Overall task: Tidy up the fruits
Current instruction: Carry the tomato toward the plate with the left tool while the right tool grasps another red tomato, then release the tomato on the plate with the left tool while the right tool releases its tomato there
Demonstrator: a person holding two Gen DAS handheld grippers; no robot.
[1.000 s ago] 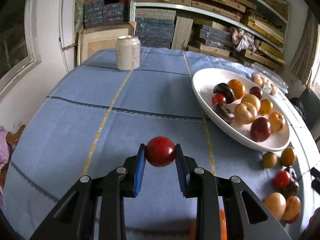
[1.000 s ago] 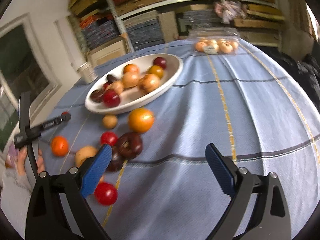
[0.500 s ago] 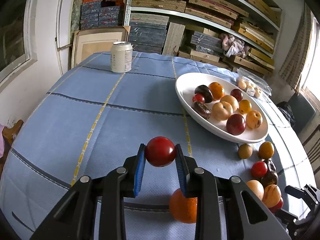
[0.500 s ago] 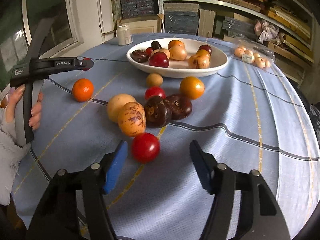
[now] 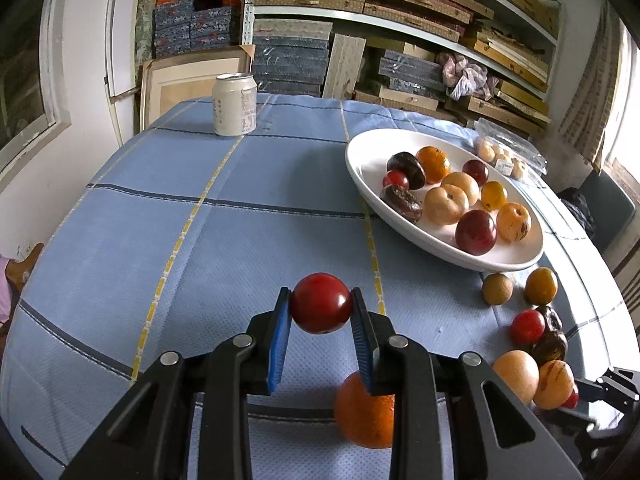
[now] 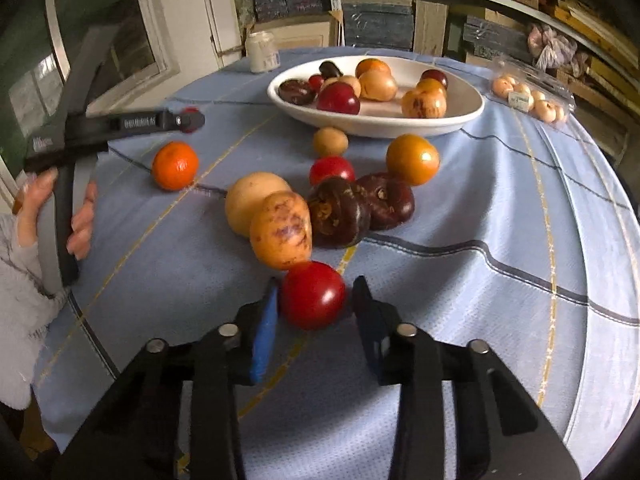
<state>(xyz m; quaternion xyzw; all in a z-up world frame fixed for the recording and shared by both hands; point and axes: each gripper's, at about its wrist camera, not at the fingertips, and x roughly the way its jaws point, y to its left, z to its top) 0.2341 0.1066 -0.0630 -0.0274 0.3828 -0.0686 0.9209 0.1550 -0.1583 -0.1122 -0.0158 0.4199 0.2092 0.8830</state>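
My left gripper (image 5: pixel 320 308) is shut on a small red fruit (image 5: pixel 320 303), held above the blue cloth; it also shows in the right wrist view (image 6: pixel 188 120). A white oval bowl (image 5: pixel 400 216) with several fruits lies to its right. My right gripper (image 6: pixel 314 300) is nearly closed around a red tomato (image 6: pixel 313 294) on the cloth; the left pad touches it, a small gap shows at the right pad. Loose fruits lie beyond: a speckled yellow fruit (image 6: pixel 281 235), two dark fruits (image 6: pixel 340 212), an orange (image 6: pixel 175 165).
A white can (image 5: pixel 234 105) stands at the table's far edge. A clear pack of small fruits (image 6: pixel 532 98) lies right of the bowl. An orange (image 5: pixel 364 412) lies under my left gripper. Shelves of boxes stand behind the table.
My right gripper has moved forward over the red tomato and narrowed its jaws around it. My left gripper keeps the red fruit and has shifted a little.
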